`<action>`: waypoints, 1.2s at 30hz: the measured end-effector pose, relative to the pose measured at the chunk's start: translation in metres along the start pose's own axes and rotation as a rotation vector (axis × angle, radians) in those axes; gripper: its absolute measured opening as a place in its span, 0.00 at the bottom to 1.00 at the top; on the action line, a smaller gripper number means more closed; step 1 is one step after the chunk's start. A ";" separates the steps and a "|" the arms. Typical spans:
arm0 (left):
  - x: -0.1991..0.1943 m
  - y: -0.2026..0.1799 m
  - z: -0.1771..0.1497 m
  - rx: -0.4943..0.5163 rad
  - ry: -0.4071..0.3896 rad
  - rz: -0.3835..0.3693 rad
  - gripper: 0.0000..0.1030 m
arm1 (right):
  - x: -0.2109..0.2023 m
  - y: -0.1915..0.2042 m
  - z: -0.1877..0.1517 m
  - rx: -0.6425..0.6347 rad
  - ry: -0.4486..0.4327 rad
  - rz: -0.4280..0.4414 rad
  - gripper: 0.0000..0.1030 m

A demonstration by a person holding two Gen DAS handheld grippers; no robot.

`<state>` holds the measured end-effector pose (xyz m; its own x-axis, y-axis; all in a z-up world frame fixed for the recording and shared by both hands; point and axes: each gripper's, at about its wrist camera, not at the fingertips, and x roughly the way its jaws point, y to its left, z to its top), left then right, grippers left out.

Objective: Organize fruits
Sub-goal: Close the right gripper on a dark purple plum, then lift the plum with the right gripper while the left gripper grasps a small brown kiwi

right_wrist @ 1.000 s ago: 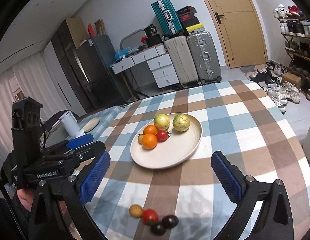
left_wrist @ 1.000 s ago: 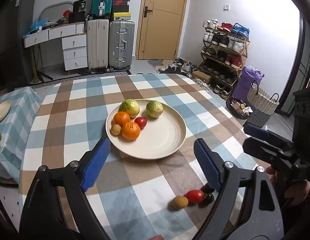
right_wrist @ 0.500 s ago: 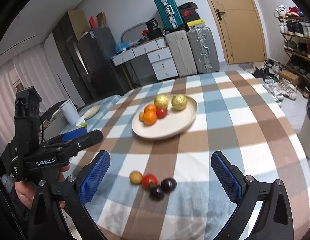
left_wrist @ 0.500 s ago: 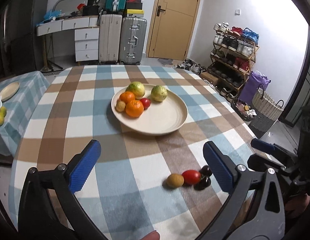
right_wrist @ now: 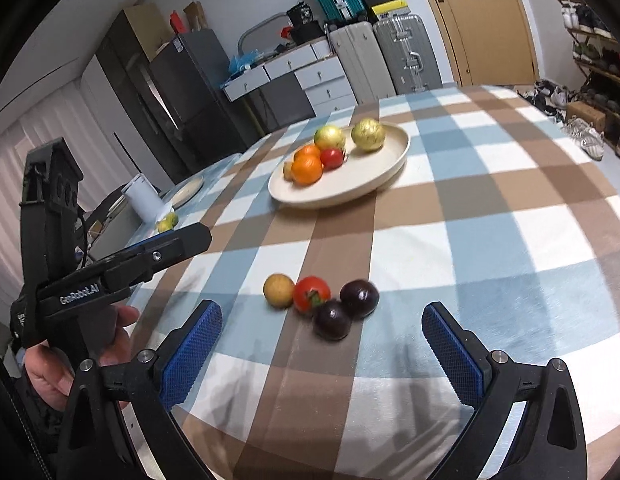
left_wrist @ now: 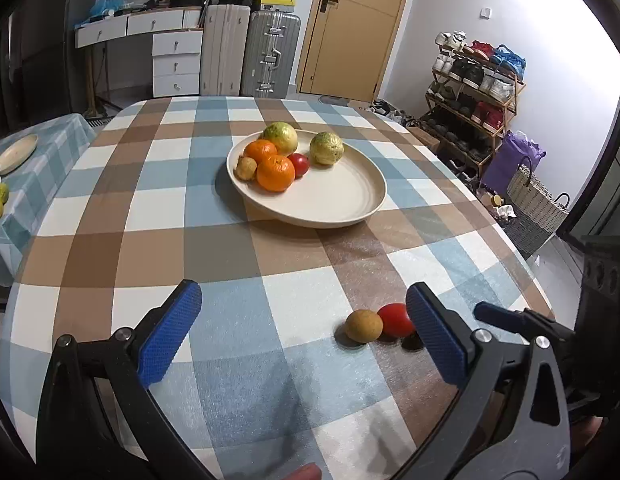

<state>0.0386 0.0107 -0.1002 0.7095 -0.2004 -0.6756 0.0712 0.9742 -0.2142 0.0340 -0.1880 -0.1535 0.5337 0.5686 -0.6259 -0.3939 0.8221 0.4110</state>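
Both hand-held grippers have dropped toward the loose fruit [right_wrist: 322, 300] on the bench [right_wrist: 490, 240]. The left hand-held gripper [left_wrist: 305, 336] has just widened, empty; the right hand-held gripper [right_wrist: 322, 354] stands apart too. A pickup for the plate [left_wrist: 350, 200] looks imminent.

Both claws have dropped toward the desk and closed in on the loose fruit cluster at its near edge. Left claw [left_wrist: 305, 332] has just been opening, jaws now spread wide, nothing between them; the brown fruit [left_wrist: 364, 325] and loose tomato [left_wrist: 396, 319] now sit just beside its right finger. Right claw [right_wrist: 324, 354]: the two dark plums [right_wrist: 346, 307], far below a second ago, now lie just ahead of its gap.
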 end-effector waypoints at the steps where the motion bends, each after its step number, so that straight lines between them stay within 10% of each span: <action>1: 0.001 0.002 -0.001 -0.003 0.002 0.002 0.99 | 0.002 0.000 -0.001 0.002 0.007 0.001 0.95; 26: 0.017 0.019 -0.009 -0.041 0.041 -0.009 0.99 | 0.028 -0.004 -0.006 0.003 0.072 -0.040 0.26; 36: 0.020 0.011 -0.009 -0.016 0.048 -0.001 0.99 | 0.012 -0.005 -0.008 -0.004 0.027 0.013 0.25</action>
<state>0.0469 0.0169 -0.1223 0.6747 -0.2069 -0.7085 0.0607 0.9722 -0.2261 0.0364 -0.1856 -0.1689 0.5079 0.5783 -0.6385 -0.4038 0.8145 0.4166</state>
